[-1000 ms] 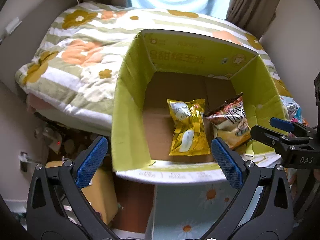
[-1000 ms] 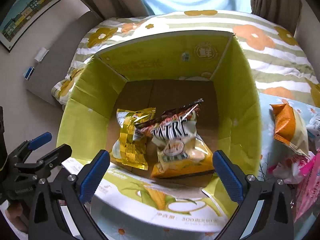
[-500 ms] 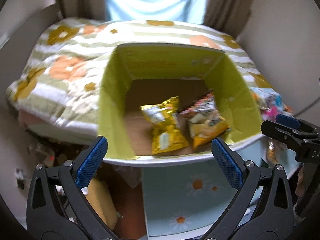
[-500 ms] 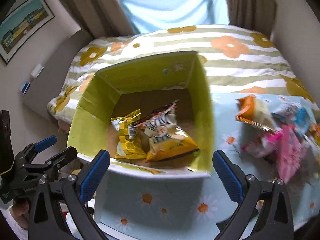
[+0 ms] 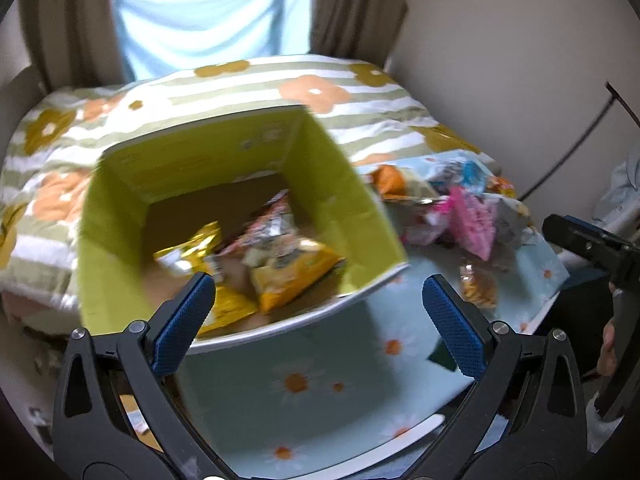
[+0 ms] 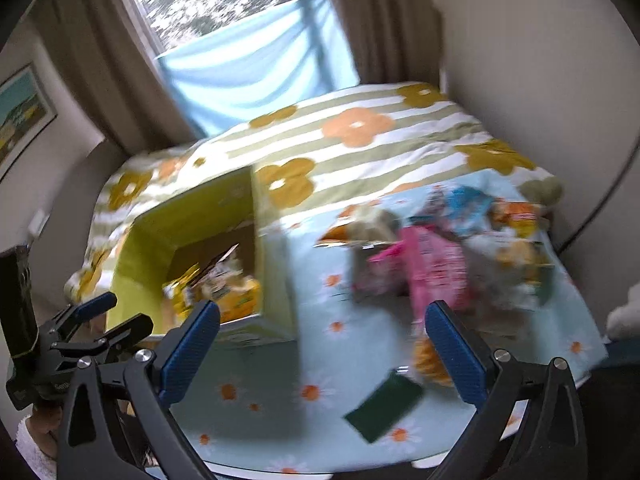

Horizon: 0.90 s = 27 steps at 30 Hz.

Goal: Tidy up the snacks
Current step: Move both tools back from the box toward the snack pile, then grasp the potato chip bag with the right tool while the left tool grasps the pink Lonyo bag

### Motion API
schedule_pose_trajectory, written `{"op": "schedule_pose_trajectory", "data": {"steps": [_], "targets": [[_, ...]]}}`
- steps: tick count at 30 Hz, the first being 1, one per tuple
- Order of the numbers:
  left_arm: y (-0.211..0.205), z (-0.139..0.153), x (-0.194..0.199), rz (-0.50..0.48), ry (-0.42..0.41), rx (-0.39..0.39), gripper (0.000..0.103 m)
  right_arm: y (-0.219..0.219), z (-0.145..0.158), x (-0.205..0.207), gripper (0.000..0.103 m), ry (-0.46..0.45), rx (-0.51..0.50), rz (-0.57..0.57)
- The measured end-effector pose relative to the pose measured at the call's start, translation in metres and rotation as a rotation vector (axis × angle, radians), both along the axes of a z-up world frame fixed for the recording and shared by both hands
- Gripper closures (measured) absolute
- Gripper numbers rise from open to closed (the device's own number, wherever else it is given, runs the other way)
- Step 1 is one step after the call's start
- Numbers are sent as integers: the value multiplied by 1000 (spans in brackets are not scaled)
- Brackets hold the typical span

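Observation:
An open yellow-green cardboard box (image 5: 116, 224) (image 6: 140, 240) stands on the left of a daisy-print table. Inside lie a gold snack bag (image 5: 188, 252) and an orange-yellow chip bag (image 5: 288, 268) (image 6: 236, 300). A pile of loose snack bags, one pink (image 5: 472, 220) (image 6: 436, 268), lies on the table to the right of the box. My left gripper (image 5: 316, 316) is open and empty, held back from the box's near rim. My right gripper (image 6: 320, 344) is open and empty too, over the table between the box and the pile. Both views are motion-blurred.
A small orange packet (image 6: 428, 360) and a dark green flat packet (image 6: 384, 404) lie near the table's front edge. A flower-striped quilt on a bed (image 6: 356, 132) lies behind the table. Walls close in on the right, a curtained window (image 6: 248, 60) behind.
Both grippers have pulled back from the box and swung to the right, bringing the snack pile into view. Both stayed open and empty. The two bags in the box have not moved.

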<state>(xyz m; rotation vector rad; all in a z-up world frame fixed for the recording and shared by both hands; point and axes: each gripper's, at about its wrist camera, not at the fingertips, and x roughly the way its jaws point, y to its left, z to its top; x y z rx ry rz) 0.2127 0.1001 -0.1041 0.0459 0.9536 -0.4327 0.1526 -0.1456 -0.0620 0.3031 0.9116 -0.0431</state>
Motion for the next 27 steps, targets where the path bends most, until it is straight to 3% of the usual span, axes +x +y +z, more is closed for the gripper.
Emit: {"op": "schedule_pose_trajectory", "data": {"steps": [6, 13, 21, 27], "targets": [[-70, 1, -10, -48, 7, -11, 0, -61, 1, -16, 1, 19, -55, -29], [-151, -15, -18, -45, 48, 1, 0, -131, -17, -18, 1, 48, -13, -15], [-218, -55, -11, 8, 95, 3, 0, -186, -68, 12, 1, 160, -4, 84], [-247, -86, -9, 16, 142, 22, 0, -198, -105, 29, 1, 194, 55, 152]]}}
